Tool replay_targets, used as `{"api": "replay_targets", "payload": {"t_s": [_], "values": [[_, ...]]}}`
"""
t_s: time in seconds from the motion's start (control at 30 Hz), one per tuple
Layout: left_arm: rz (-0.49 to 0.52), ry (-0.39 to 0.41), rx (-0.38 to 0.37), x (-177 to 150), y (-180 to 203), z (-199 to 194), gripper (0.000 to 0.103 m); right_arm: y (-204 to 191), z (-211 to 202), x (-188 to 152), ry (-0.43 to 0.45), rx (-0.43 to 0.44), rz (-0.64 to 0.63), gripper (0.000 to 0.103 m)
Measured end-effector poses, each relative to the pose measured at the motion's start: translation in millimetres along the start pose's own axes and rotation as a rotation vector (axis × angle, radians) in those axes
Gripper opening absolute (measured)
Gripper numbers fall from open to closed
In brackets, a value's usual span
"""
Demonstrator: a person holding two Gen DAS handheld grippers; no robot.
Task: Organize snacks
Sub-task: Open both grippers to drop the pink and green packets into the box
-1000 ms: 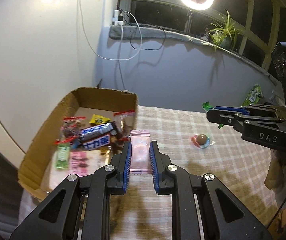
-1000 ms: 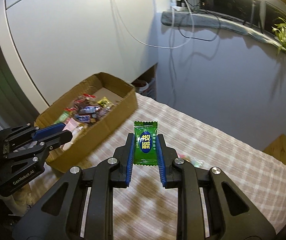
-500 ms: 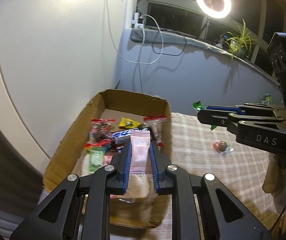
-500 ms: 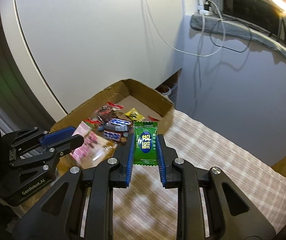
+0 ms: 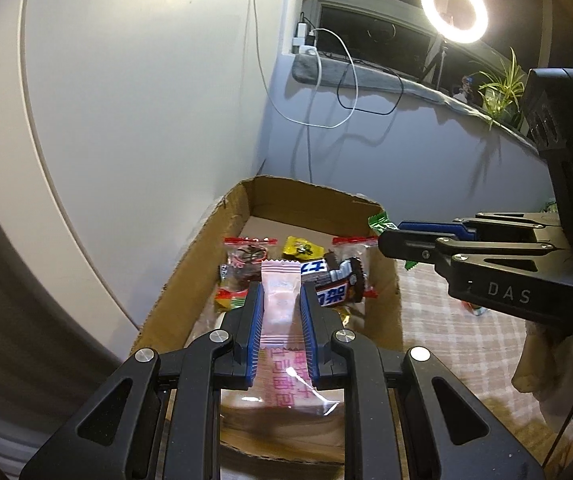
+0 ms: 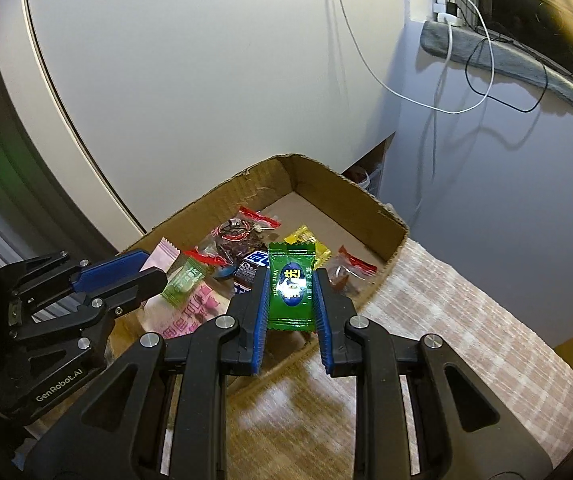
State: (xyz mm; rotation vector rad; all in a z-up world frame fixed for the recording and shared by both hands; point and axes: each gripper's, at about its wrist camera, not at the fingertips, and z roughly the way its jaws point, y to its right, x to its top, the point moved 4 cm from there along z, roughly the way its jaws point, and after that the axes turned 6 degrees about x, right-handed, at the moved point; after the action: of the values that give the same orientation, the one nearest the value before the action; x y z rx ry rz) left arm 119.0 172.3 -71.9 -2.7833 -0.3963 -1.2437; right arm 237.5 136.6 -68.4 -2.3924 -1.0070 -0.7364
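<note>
Both grippers have swung over from the checked tablecloth (image 5: 446, 344) to the cardboard box (image 5: 202, 248) since a second ago; earlier the box sat off at 9–10 o'clock in both wrist views, now it fills the centre. Left gripper (image 5: 281, 304) has its blue pads pinching the pink candy (image 5: 280, 300) upright, over the near half of the box, above a large pink packet (image 5: 286, 380) lying on the box floor. Right gripper (image 6: 291, 296) is clamped on the green candy (image 6: 291, 284), printed face to the camera, hanging just over the box's near-right wall. In the left wrist view the right gripper comes in from 3 o'clock with the green wrapper's end poking past its tip at the box's right rim. In the right wrist view the left gripper enters from 9 o'clock, pink wrapper tip showing beyond its fingers. Box contents: red-ended clear sachets (image 5: 246, 254), yellow candy (image 5: 302, 249), dark chocolate bar wrappers (image 5: 334, 284), small green sachet (image 6: 184, 280), all piled mid-box; far end of the floor bare. One wrapped sweet (image 5: 476, 310) on the cloth at 3 o'clock, mostly hidden under the right gripper. Ring light (image 5: 453, 9) at 1 o'clock, white cable (image 5: 318, 88) hanging down the wall.
</note>
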Motion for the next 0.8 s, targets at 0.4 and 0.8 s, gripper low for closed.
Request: {"api": "replay_targets", "payload": {"t_s": [0.4, 0.8], "values": [[-0.016, -0.006, 0.009, 0.7, -7.9, 2.9, 0.018, -5.0, 9.8, 6.3, -0.002, 0.012, -0.006, 0.024], [-0.023, 0.012, 0.021, 3.2, -9.3, 0.5, 0.058, -1.8, 5.4, 9.2, 0.025, -0.018, -0.003, 0.065]]}}
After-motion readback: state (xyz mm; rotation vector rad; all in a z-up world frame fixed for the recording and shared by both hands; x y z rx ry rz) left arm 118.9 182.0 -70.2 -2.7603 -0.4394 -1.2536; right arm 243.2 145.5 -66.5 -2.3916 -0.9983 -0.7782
